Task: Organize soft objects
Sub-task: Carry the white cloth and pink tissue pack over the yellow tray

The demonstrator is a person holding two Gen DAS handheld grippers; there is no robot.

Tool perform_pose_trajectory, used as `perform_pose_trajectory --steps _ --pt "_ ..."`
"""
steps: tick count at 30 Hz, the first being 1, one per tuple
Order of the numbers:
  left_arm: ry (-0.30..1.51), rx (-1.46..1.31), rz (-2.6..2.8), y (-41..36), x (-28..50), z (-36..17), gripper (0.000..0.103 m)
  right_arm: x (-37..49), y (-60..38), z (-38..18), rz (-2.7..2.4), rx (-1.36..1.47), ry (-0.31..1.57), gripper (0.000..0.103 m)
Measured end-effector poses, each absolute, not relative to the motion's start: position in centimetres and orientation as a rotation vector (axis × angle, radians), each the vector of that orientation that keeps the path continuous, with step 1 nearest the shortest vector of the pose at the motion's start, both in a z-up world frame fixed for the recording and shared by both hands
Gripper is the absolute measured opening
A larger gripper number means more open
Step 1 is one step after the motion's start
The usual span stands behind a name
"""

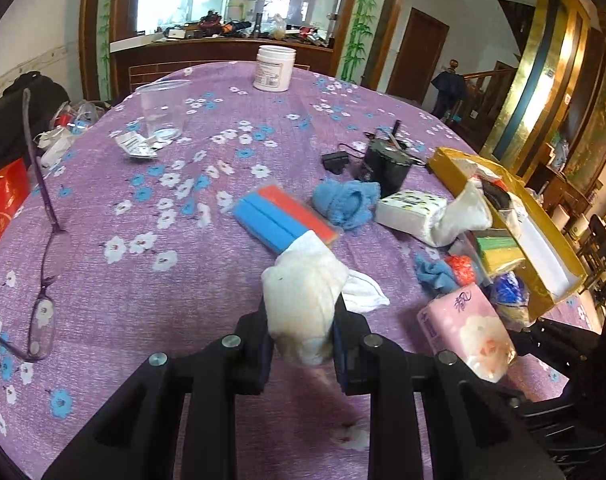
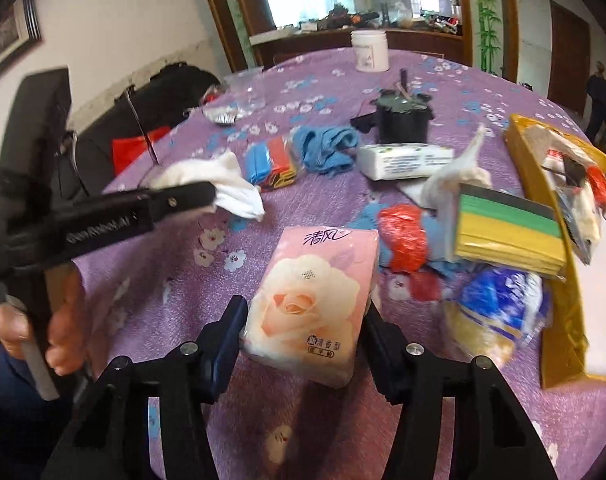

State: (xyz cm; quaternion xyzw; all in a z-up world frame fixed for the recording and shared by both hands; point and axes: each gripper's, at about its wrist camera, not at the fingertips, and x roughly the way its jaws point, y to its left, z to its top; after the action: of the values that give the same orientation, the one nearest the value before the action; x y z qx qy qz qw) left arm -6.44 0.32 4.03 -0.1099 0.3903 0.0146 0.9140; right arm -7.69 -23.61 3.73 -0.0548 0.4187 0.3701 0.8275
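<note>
My left gripper [image 1: 301, 344] pinched a white cloth [image 1: 303, 300]; beside it, my right gripper's [image 2: 303, 334] fingers [image 2: 229, 332] clamped the pink tissue pack [image 2: 311, 300].

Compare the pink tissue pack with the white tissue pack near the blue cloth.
The pink tissue pack has a rose print; the white tissue pack carries small dark markings. The pink one sits between the right gripper's fingers, while the white one lies on the tablecloth, untouched. Both are soft plastic-wrapped packs.
</note>
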Motion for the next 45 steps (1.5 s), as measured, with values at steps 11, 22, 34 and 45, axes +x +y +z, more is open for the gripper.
perform_pose_trajectory --steps 11,22,34,45 --pt "0.788 -0.191 -0.012 -2.0 -6.5 5.0 0.023 -8.2 -25.4 5.0 0.809 -0.043 0.855 0.06" --pt "0.777 -0.172 -0.071 -4.3 -5.6 6.4 0.023 -7.3 -28.8 6.7 0.78 0.057 0.809 0.06" --pt "0.786 -0.129 -0.185 -9.5 -3.1 7.8 0.023 -5.3 -34.9 8.1 0.674 0.175 0.758 0.06" --pt "0.807 -0.059 -0.334 -17.3 -0.5 8.8 0.023 -3.1 -42.3 8.0 0.506 0.266 0.726 0.06"
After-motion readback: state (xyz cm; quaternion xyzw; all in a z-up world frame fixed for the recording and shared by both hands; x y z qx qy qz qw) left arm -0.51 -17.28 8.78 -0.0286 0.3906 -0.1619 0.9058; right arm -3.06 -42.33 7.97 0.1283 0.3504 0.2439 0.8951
